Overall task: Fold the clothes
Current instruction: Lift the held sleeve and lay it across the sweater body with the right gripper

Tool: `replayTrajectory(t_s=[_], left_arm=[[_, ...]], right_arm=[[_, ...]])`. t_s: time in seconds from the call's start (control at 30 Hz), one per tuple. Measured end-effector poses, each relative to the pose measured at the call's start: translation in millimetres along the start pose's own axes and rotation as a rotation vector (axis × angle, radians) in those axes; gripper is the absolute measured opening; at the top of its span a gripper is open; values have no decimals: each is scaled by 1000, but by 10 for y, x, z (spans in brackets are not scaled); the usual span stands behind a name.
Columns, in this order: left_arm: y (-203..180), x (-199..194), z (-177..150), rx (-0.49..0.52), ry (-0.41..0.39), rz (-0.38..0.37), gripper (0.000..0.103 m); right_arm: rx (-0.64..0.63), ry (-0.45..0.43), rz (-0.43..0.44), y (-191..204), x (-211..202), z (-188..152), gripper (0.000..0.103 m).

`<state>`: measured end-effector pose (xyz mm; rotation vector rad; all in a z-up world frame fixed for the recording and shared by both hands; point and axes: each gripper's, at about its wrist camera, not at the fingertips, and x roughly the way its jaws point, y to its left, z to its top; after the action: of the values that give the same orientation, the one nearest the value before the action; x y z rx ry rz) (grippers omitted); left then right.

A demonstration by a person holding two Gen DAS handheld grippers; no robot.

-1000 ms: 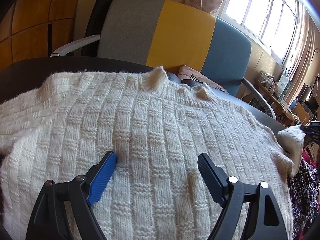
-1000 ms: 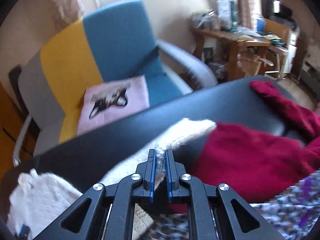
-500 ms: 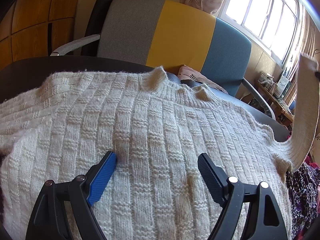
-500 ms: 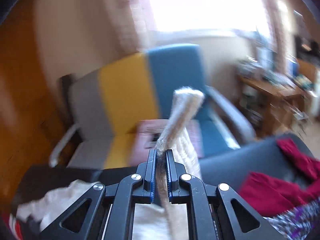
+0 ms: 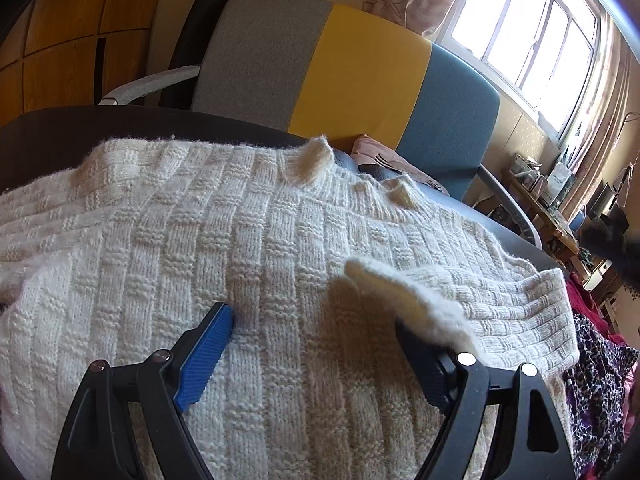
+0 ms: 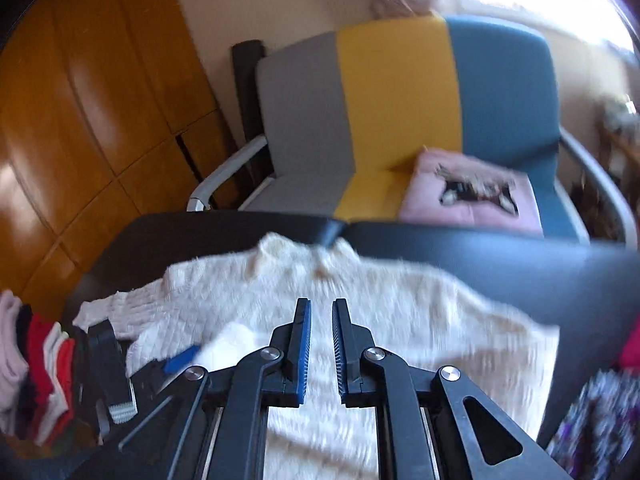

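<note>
The cream sweater (image 5: 248, 248) covers most of the dark desk (image 5: 52, 140), leaving bare surface only along the far edge and the far left corner. Its sleeve (image 5: 460, 300) lies folded across the body and drapes onto the right finger of the left tongs (image 5: 316, 344), so that side is crowded. Between the wide-spread fingers lies flat knit. The right tongs (image 6: 321, 344) hang above the sweater with a narrow gap between the jaws. Piled clothes (image 6: 36, 364) block the left, seemingly a stack, though blurred; patterned fabric (image 5: 596, 376) crowds the right edge. A chair (image 5: 360, 72) stands just beyond.
</note>
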<state>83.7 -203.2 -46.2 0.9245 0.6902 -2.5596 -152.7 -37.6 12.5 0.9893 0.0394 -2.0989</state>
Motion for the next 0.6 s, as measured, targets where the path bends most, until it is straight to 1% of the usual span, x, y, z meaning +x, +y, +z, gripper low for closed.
replayTrajectory(t_s=[0.07, 0.2, 0.23, 0.3, 0.33, 0.43, 0.5, 0.6], left_arm=[[42, -10, 6, -23, -4, -26, 84], [205, -56, 18, -114, -21, -126, 84], [270, -72, 21, -150, -27, -169, 84], [385, -106, 29, -211, -27, -248, 85], [415, -113, 38, -225, -15, -275, 85], [402, -88, 87, -237, 42, -315, 85], [334, -36, 125, -242, 86, -340, 85], [232, 41, 183, -248, 152, -377, 85]], right_arm=[[32, 31, -19, -109, 20, -281, 12], [56, 115, -88, -296, 75, -846, 12], [57, 130, -101, -319, 99, -946, 12], [40, 108, -119, -346, 96, -1119, 12], [37, 96, -122, -353, 92, -1156, 12], [35, 67, -122, -369, 91, -1200, 13], [45, 60, -105, -402, 99, -1195, 13], [90, 48, -54, -511, 82, -1211, 13]])
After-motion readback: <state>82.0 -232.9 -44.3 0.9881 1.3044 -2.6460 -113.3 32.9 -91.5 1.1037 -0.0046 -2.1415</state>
